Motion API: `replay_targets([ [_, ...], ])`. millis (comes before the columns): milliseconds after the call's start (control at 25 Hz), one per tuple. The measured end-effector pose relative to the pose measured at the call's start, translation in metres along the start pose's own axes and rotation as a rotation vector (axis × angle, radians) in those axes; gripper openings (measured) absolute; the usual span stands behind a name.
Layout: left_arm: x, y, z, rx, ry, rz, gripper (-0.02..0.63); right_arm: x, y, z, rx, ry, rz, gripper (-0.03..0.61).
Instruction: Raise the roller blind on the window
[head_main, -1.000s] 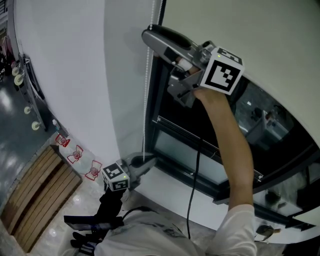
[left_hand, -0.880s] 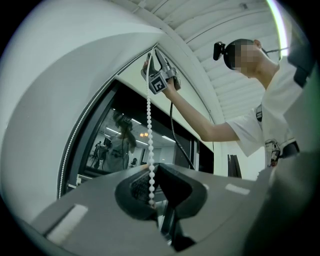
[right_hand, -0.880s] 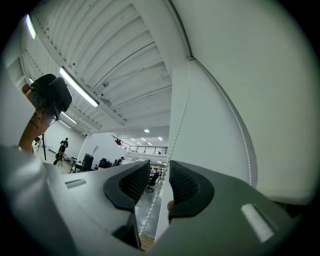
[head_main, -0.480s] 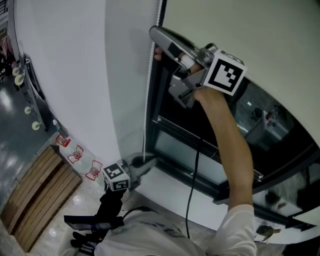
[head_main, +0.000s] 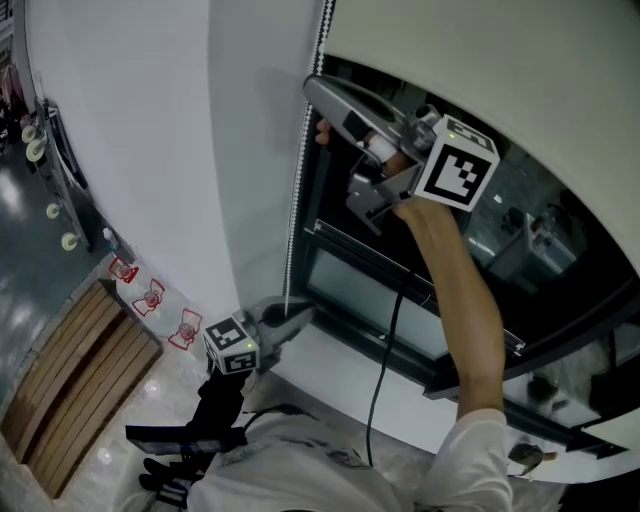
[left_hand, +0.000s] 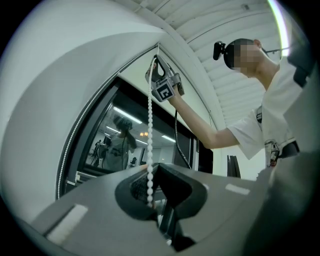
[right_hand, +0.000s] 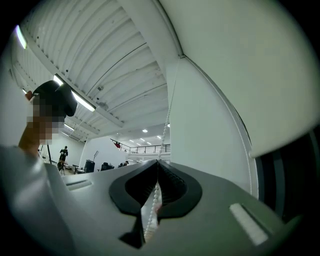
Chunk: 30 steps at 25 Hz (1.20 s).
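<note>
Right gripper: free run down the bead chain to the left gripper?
Probably yes: just closed on the bead chain, the right gripper has only bare chain beside the window frame down to the left gripper.

There are no words or numbers to read anywhere. Behind the fingers of the right gripper (head_main: 318, 92) sits a cube (head_main: 457, 165) with black and white squares, not letters. The left gripper (head_main: 300, 318) has a small cube (head_main: 230, 347) like it.
</note>
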<state>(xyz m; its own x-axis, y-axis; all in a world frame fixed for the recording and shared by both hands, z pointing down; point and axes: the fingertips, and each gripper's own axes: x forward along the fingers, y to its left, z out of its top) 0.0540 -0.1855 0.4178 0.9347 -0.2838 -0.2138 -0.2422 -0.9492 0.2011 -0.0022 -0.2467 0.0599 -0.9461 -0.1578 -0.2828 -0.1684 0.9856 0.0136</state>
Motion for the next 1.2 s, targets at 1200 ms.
replay_targets([
  [1200, -0.004, 0.009, 0.017, 0.024, -0.016, 0.025, -0.002, -0.071, 0.041, -0.236, 0.278, 0.259, -0.02, 0.005],
])
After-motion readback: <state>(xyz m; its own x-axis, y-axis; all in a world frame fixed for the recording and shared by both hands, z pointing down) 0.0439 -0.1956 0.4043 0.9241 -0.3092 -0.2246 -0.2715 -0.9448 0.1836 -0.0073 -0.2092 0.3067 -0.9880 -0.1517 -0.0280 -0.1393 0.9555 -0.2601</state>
